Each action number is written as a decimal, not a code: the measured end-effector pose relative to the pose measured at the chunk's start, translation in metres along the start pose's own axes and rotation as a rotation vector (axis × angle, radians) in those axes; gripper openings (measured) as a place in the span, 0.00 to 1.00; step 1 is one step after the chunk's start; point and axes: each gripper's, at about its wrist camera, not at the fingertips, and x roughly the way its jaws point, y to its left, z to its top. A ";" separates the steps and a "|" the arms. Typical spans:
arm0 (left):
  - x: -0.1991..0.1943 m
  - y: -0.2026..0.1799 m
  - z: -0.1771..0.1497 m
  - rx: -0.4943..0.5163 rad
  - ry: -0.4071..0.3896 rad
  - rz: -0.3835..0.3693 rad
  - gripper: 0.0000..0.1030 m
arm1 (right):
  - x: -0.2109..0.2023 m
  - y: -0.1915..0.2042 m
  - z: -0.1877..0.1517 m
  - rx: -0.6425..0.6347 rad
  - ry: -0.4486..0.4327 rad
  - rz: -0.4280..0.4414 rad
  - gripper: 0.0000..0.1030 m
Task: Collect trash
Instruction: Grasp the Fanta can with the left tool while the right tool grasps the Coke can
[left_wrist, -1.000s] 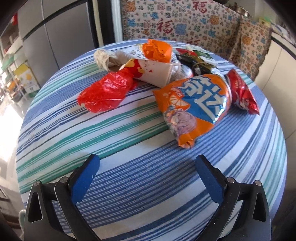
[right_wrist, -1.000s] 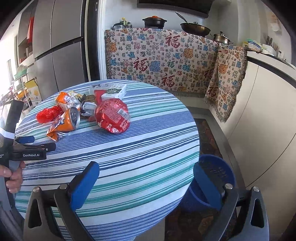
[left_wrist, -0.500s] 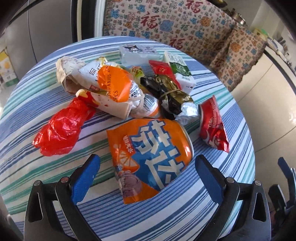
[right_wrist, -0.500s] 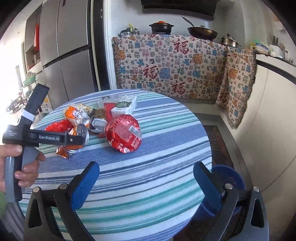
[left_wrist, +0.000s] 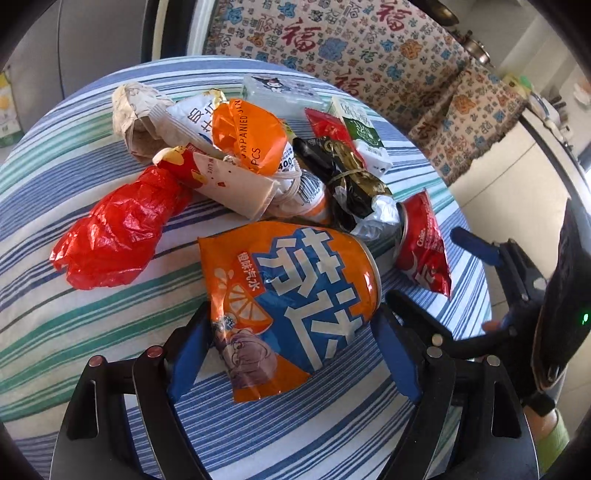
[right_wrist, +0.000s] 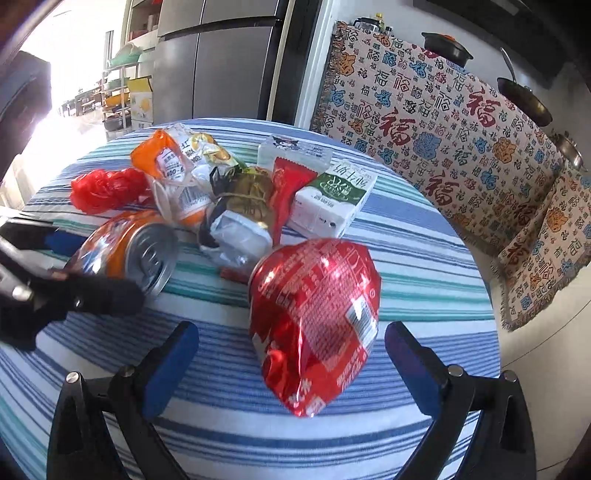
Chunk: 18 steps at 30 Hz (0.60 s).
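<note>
A heap of trash lies on a round striped table (left_wrist: 74, 325). A crushed orange soda can (left_wrist: 291, 295) lies between the fingers of my left gripper (left_wrist: 291, 354), which is open around it. A crushed red cola can (right_wrist: 317, 325) lies just ahead of my open right gripper (right_wrist: 288, 369), partly between its fingers; it also shows in the left wrist view (left_wrist: 424, 243). Behind lie a red plastic bag (left_wrist: 110, 236), an orange wrapper (left_wrist: 247, 136), a black wrapper (left_wrist: 343, 181) and a green-and-white milk carton (right_wrist: 332, 203).
A paper cup (left_wrist: 229, 181), a crumpled paper bag (left_wrist: 136, 118) and a tissue pack (left_wrist: 277, 92) also lie in the heap. A patterned cloth (right_wrist: 443, 129) hangs over a counter behind the table. A grey fridge (right_wrist: 221, 62) stands behind on the left.
Both grippers moved forward to the heap. The left now straddles the orange can; the right has come up to the red can. The blue bin has left the right wrist view.
</note>
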 end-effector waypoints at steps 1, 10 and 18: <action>-0.002 0.000 -0.002 0.006 -0.006 0.010 0.82 | 0.000 -0.002 0.003 0.018 -0.002 0.009 0.99; -0.016 -0.002 -0.017 0.048 -0.053 0.064 0.82 | -0.034 -0.052 0.008 0.208 0.006 0.078 0.45; -0.029 -0.036 -0.017 0.100 -0.090 0.025 0.82 | -0.069 -0.097 -0.009 0.346 0.003 0.175 0.45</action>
